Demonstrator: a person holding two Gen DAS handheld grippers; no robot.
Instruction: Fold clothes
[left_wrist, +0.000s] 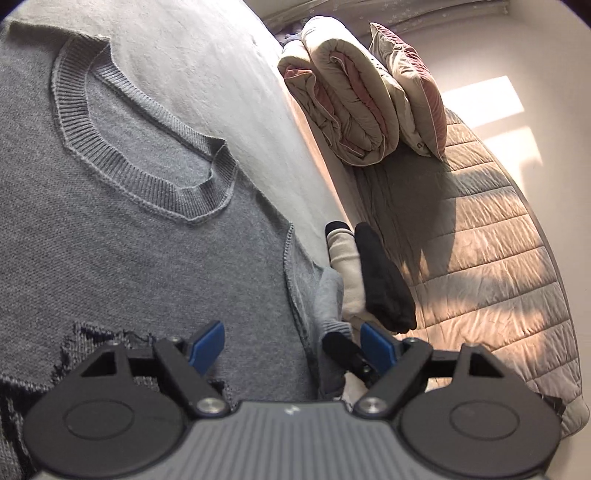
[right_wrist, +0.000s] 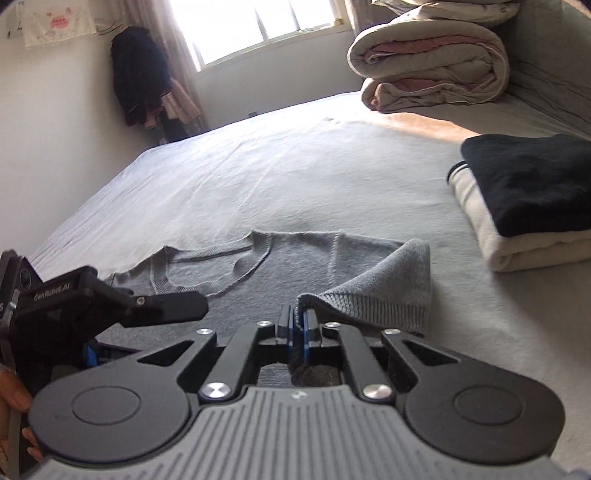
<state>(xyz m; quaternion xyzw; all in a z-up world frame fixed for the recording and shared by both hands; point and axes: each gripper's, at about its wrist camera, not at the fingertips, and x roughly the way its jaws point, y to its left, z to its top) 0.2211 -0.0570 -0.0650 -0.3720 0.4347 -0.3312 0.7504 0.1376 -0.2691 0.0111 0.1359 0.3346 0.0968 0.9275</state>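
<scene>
A grey V-neck sweater (left_wrist: 122, 236) lies flat on the bed, neckline toward the far side. My left gripper (left_wrist: 291, 341) hovers open over its body, blue pads (left_wrist: 207, 343) wide apart with nothing between them. In the right wrist view the sweater (right_wrist: 295, 254) is spread ahead, and its sleeve (right_wrist: 391, 291) is lifted and bent back. My right gripper (right_wrist: 297, 321) is shut on the ribbed cuff of that sleeve. The left gripper (right_wrist: 110, 306) shows at the left, low over the sweater. A black finger of the right gripper (left_wrist: 341, 349) shows beside the sleeve (left_wrist: 328, 295).
A folded stack, black garment on a cream one (right_wrist: 535, 199), sits on the bed to the right (left_wrist: 373, 280). A rolled duvet (right_wrist: 424, 62) and pillow (left_wrist: 413, 92) lie at the head. Dark clothes (right_wrist: 140, 74) hang in the corner by the window. A quilted grey cover (left_wrist: 498, 258) borders the sheet.
</scene>
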